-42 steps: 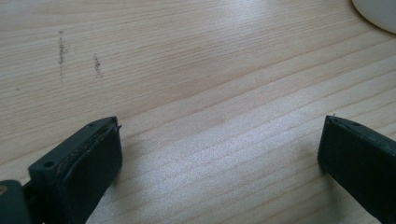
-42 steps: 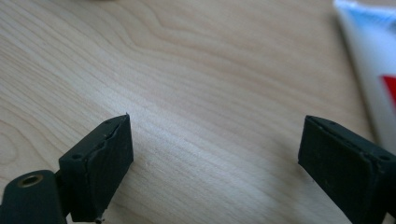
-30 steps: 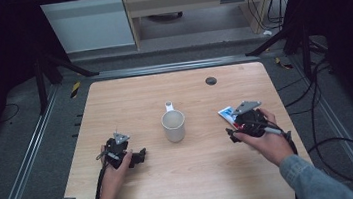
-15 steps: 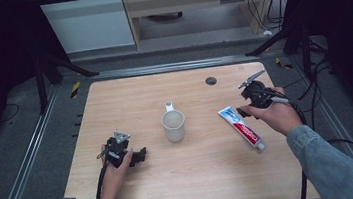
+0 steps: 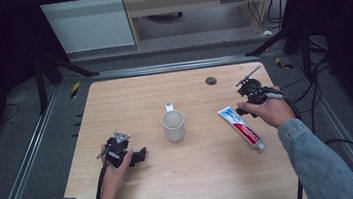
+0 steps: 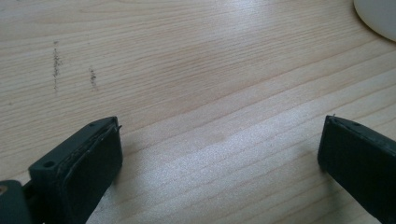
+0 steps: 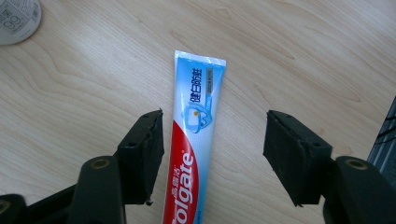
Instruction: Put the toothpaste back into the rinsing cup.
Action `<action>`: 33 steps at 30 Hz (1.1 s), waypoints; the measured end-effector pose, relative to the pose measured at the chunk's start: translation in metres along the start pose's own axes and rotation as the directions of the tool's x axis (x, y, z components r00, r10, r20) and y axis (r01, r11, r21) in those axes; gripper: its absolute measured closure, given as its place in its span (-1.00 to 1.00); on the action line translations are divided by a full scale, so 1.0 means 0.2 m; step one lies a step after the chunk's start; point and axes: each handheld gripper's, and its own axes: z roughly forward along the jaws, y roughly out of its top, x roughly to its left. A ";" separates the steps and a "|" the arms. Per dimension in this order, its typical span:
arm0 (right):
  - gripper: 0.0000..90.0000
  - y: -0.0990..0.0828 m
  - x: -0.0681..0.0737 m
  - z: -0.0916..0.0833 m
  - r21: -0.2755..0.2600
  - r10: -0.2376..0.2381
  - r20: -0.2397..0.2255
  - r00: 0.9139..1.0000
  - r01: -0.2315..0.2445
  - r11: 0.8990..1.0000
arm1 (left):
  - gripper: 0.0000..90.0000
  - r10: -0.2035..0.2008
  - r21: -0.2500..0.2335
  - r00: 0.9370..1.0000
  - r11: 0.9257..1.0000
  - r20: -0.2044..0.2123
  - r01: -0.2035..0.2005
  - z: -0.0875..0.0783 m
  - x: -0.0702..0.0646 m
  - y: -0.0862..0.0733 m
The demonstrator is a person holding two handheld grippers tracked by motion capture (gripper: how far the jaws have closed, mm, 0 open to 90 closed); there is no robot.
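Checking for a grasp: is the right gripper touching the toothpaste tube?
Apart. The right gripper view shows right gripper jaws astride the toothpaste tube, wood visible between.

"Colgate", Chinese characters on toothpaste tube (image 7: 194,140).

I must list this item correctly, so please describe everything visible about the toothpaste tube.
The toothpaste tube is soft-looking plastic, light blue at its flat crimped end and red lower down with white Colgate lettering, and has a white cap. It lies flat on the wooden table, right of the mug, between the right tool's open jaws, untouched.
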 end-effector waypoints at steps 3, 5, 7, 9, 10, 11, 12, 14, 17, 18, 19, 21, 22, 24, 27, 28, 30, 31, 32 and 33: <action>-0.11 0.03 0.01 0.04 0.052 -0.003 -0.007 1.000 0.003 0.999 | -1.00 0.000 0.000 1.000 1.000 0.000 0.000 0.00 0.00 0.00; -0.09 0.03 0.02 0.04 0.061 -0.001 -0.003 1.000 0.001 0.998 | -1.00 0.000 0.000 1.000 1.000 0.000 0.000 0.00 0.00 0.00; -0.09 0.03 0.03 0.06 0.086 -0.010 -0.001 1.000 0.010 0.996 | -1.00 0.000 0.000 1.000 1.000 0.000 0.000 0.00 0.00 0.00; -0.06 0.01 0.04 0.09 0.113 -0.019 -0.008 1.000 0.020 0.993 | -1.00 0.000 0.000 1.000 1.000 0.000 0.000 0.00 0.00 0.00; -0.05 0.01 0.05 0.10 0.123 -0.013 -0.011 1.000 0.014 0.992 | -1.00 0.000 0.000 1.000 1.000 0.000 0.000 0.00 0.00 0.00; -0.05 0.01 0.05 0.10 0.130 -0.013 -0.017 1.000 0.015 0.991 | -1.00 0.000 0.000 1.000 1.000 0.000 0.000 0.00 0.00 0.00; -0.05 0.01 0.05 0.10 0.130 -0.013 -0.017 1.000 0.015 0.991 | -1.00 0.000 0.000 1.000 1.000 0.000 0.000 0.00 0.00 0.00; -0.05 0.00 0.05 0.13 0.150 -0.008 -0.024 1.000 0.011 0.989 | -1.00 0.000 0.000 1.000 1.000 0.000 0.000 0.00 0.00 0.00; -0.11 -0.01 0.06 0.17 0.177 0.010 -0.042 0.999 -0.002 0.984 | -1.00 -0.003 -0.003 1.000 1.000 0.000 0.003 0.00 0.00 0.00; -0.12 -0.01 0.06 0.18 0.184 0.020 -0.045 0.999 -0.012 0.983 | -1.00 -0.002 -0.002 1.000 1.000 0.000 0.002 0.00 0.00 0.00; -0.14 -0.01 0.06 0.19 0.192 0.029 -0.045 0.999 -0.020 0.981 | -1.00 -0.001 -0.001 1.000 1.000 0.000 0.001 0.00 0.00 0.00; -0.13 -0.01 0.05 0.23 0.200 0.041 -0.054 0.998 -0.030 0.979 | -1.00 -0.002 -0.001 1.000 1.000 0.000 0.002 0.00 0.00 0.00; -0.13 -0.01 0.05 0.23 0.200 0.041 -0.054 0.998 -0.030 0.979 | -1.00 -0.002 -0.001 1.000 1.000 0.000 0.002 0.00 0.00 0.00; -0.11 -0.01 0.04 0.27 0.220 0.061 -0.056 0.997 -0.047 0.974 | -1.00 -0.003 -0.002 1.000 1.000 0.000 0.003 0.00 0.00 0.00; -0.08 -0.01 0.02 0.31 0.238 0.060 -0.064 0.996 -0.044 0.970 | -1.00 0.000 -0.002 1.000 1.000 0.000 0.000 0.00 0.00 0.00; -0.08 -0.01 0.02 0.31 0.238 0.060 -0.064 0.996 -0.044 0.970 | -1.00 0.000 -0.002 1.000 1.000 0.000 0.000 0.00 0.00 0.00; -0.06 0.00 0.02 0.34 0.249 0.074 -0.070 0.995 -0.054 0.967 | -1.00 -0.004 -0.002 1.000 1.000 0.000 0.004 0.00 0.00 0.00; -0.04 0.00 0.02 0.36 0.263 0.084 -0.076 0.994 -0.061 0.963 | -1.00 -0.005 -0.002 1.000 1.000 0.000 0.005 0.00 0.00 0.00; -0.04 0.00 0.02 0.36 0.263 0.084 -0.076 0.994 -0.061 0.963 | -1.00 -0.005 -0.002 1.000 1.000 0.000 0.005 0.00 0.00 0.00; -0.02 0.00 0.02 0.38 0.267 0.084 -0.077 0.994 -0.060 0.962 | -1.00 -0.005 -0.003 1.000 1.000 0.000 0.005 0.00 0.00 0.00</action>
